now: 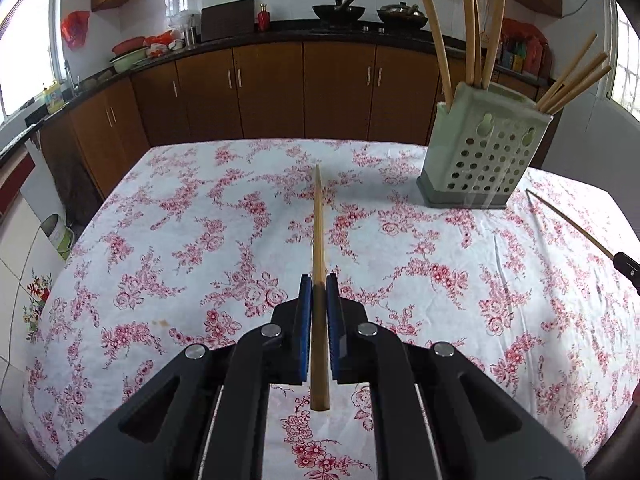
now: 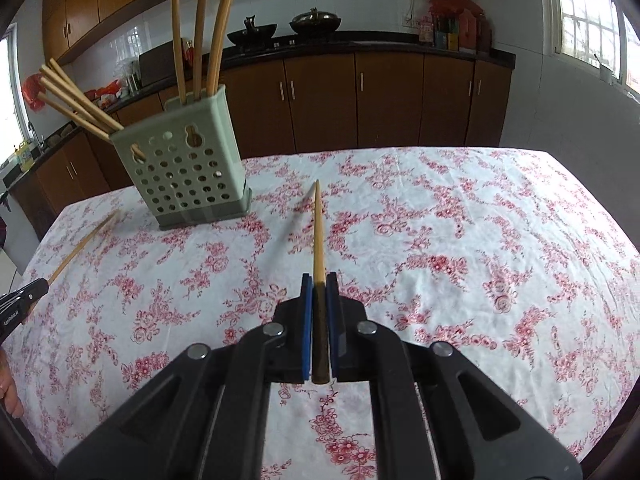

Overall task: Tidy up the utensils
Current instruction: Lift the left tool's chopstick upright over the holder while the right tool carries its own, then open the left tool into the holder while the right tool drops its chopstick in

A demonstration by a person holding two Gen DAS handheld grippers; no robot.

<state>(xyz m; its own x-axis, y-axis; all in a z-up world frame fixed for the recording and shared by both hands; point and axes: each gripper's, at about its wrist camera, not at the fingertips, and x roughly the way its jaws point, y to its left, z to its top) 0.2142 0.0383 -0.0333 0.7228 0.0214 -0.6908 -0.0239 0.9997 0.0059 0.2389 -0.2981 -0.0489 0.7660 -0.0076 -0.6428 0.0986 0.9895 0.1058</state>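
Observation:
My left gripper (image 1: pixel 319 280) is shut on a wooden chopstick (image 1: pixel 318 224) that points forward above the floral tablecloth. My right gripper (image 2: pixel 319 279) is shut on another wooden chopstick (image 2: pixel 318 232), also pointing forward above the table. A pale green perforated utensil holder (image 1: pixel 482 148) stands on the table, ahead and right of my left gripper; it also shows in the right wrist view (image 2: pixel 184 164), ahead and left. Several chopsticks (image 2: pixel 200 36) stand in it, in two groups. Each gripper with its chopstick shows at the edge of the other's view, the left one (image 2: pixel 80 246) and the right one (image 1: pixel 568 220).
The table with the floral cloth (image 1: pixel 200 240) fills the foreground. Behind it run brown kitchen cabinets (image 1: pixel 304 88) with a dark counter carrying woks (image 1: pixel 339 11) and bottles. A hand (image 2: pixel 8 392) shows at the left edge of the right wrist view.

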